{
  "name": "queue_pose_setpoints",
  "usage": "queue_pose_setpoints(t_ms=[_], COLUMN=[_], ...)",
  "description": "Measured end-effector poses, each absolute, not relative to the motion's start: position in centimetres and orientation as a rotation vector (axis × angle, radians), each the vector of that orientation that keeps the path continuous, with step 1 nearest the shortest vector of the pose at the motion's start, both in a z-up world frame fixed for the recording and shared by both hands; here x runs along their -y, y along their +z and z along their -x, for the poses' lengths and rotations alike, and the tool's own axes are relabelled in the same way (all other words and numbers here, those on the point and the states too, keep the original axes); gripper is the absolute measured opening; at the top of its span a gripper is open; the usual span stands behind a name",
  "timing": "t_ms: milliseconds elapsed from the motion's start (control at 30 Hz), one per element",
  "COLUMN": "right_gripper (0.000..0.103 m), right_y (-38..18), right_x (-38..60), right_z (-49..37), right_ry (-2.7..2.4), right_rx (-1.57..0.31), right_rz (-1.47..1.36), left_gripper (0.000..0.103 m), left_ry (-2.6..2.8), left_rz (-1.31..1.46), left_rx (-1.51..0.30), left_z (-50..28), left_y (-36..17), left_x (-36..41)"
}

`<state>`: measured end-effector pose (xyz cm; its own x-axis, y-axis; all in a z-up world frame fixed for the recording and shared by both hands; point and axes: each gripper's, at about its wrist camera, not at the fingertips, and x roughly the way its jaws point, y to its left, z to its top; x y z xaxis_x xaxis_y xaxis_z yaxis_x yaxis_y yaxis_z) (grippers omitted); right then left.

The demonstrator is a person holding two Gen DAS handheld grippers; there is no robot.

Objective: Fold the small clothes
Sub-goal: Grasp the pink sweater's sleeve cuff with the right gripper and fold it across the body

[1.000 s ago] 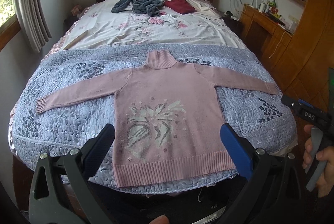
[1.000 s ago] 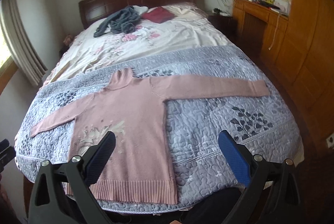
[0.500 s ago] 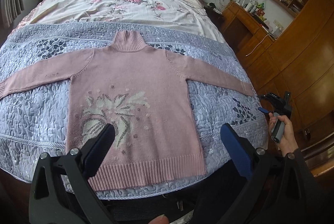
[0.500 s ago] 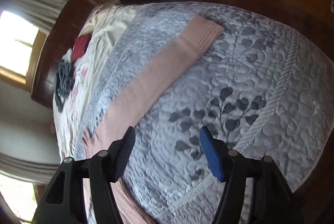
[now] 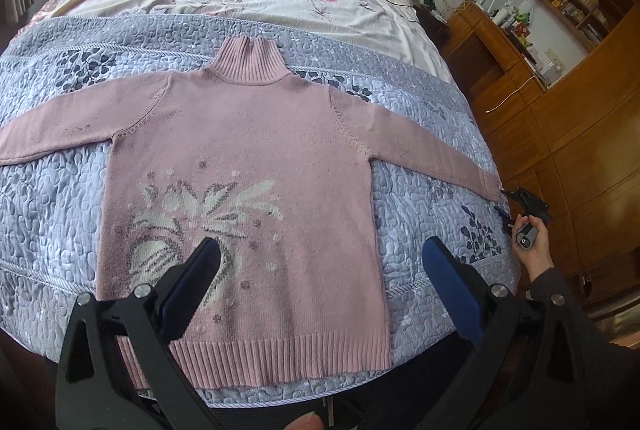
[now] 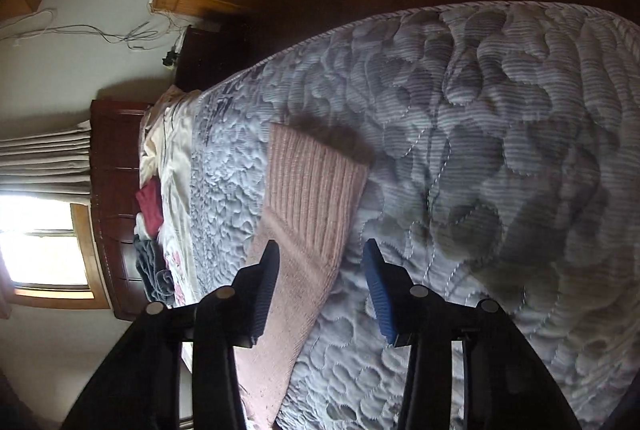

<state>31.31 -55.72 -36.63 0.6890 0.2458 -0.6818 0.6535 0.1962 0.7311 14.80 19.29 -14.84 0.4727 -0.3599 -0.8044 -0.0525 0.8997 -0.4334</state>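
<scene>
Still unfolded: pink sweater (image 5: 244,165) lies flat on the quilt (image 5: 432,213).
Left gripper (image 5: 320,282) spread above its hem; right gripper (image 6: 320,282) spread over the cuff (image 6: 316,185).

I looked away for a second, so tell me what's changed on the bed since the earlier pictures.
The right gripper swung out to the bed's right side and closed in on the cuff of the pink sweater, jaws narrower but still open. The left gripper moved in over the sweater, wide open. Nothing was grasped; the sweater lies flat as before.

One pink sweater (image 5: 248,165), one quilt (image 5: 420,197), two claws.
</scene>
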Motion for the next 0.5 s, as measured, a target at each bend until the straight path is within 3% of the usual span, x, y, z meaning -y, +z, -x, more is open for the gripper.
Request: queue_pose_setpoints(t_ms=[333,367,433,500], right_gripper=[0.042,0.039,0.015,0.008], right_y=[-37.9,-37.7,-37.4,-36.1], right_x=[55.9,55.7,55.3,54.7], right_z=[-34.0,-34.3,-35.0,-35.6], right_ry=[-0.370,-0.366,-0.342,-0.337], right_rx=[-0.834,-0.836,-0.850,-0.839], right_rz=[-1.320,-1.307,-1.278,-1.218], left_gripper=[0.100,0.100,0.100,0.100], left_ry=[-0.147,-0.135,-0.121,-0.117], left_rz=[0.566,0.580,0.599,0.615], left_rx=[-1.104,-1.106,-1.119,-1.135], left_z=[-17.0,-17.1,-17.4,-17.6], left_y=[-17.9,-18.2,-18.9,-19.5], left_x=[-21.5,-21.8,-22.2,-22.6])
